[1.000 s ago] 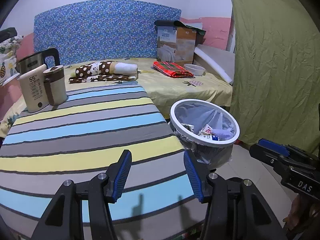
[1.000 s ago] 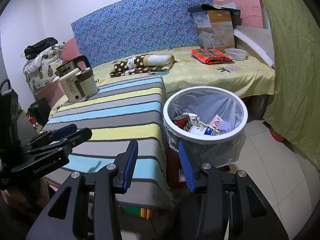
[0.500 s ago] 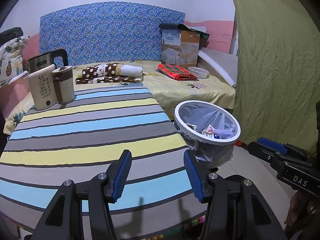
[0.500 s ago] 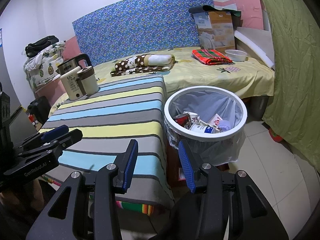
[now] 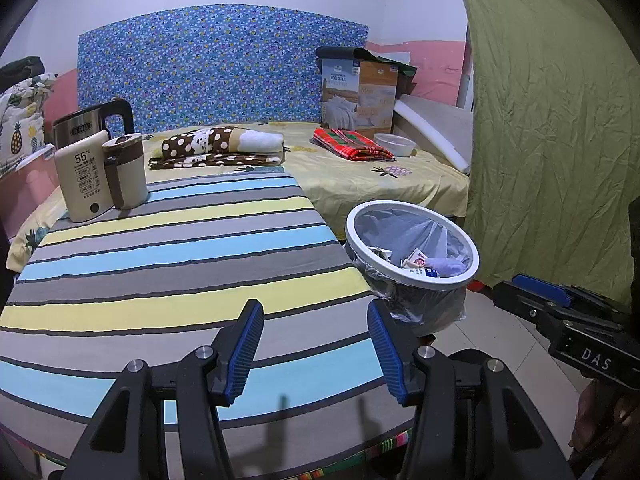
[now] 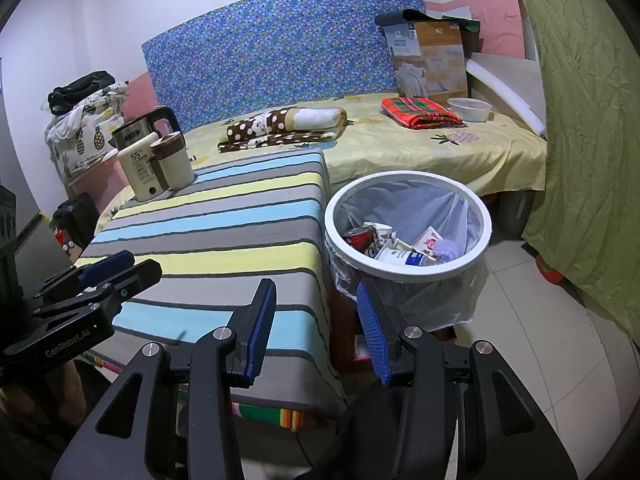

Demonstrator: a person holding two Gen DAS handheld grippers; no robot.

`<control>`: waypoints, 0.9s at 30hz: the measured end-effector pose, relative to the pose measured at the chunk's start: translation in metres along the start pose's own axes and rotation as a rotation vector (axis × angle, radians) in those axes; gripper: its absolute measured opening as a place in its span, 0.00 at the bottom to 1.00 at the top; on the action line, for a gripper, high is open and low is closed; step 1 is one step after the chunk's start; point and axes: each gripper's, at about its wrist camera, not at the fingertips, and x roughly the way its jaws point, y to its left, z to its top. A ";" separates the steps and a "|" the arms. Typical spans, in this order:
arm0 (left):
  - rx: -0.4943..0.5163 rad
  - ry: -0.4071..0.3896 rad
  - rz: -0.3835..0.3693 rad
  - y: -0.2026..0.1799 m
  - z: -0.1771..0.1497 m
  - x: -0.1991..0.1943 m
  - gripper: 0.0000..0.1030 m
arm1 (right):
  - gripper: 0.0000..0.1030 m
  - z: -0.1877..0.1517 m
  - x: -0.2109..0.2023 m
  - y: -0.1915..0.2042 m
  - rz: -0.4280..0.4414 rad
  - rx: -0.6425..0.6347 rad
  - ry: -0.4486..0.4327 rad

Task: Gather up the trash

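A white-rimmed trash bin (image 6: 472,256) with a plastic liner stands on the floor beside the striped table; it also shows in the left wrist view (image 5: 360,256). It holds trash: a red can (image 6: 357,237), a paper cup (image 6: 382,232), a white bottle (image 6: 404,258) and wrappers. My left gripper (image 5: 314,350) is open and empty above the table's near edge. My right gripper (image 6: 316,326) is open and empty, over the gap between table and bin. Each gripper shows at the edge of the other's view.
The table has a striped cloth (image 5: 168,264), with a kettle (image 5: 86,128) and a beige jug and warmer (image 5: 100,178) at its far left corner. Behind is a bed (image 6: 420,152) with folded cloths, a bowl and a box. A green curtain (image 5: 552,120) hangs at the right.
Both grippers have drawn back a little from the table and bin. Their jaws stay open and empty.
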 end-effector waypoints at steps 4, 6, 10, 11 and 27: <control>0.001 -0.001 0.002 -0.001 0.000 0.000 0.52 | 0.43 0.000 0.000 0.000 -0.001 0.000 -0.001; 0.003 0.000 0.003 -0.001 -0.001 0.000 0.52 | 0.43 0.000 0.000 0.000 0.000 0.000 0.000; 0.006 0.001 0.003 -0.004 -0.001 0.001 0.52 | 0.43 0.000 0.000 0.000 0.000 0.001 0.000; 0.006 0.001 0.003 -0.005 -0.001 0.001 0.52 | 0.43 0.000 0.000 0.000 0.000 0.001 0.000; 0.008 0.002 0.005 -0.006 -0.002 0.001 0.52 | 0.43 0.000 0.000 -0.001 0.001 0.004 0.001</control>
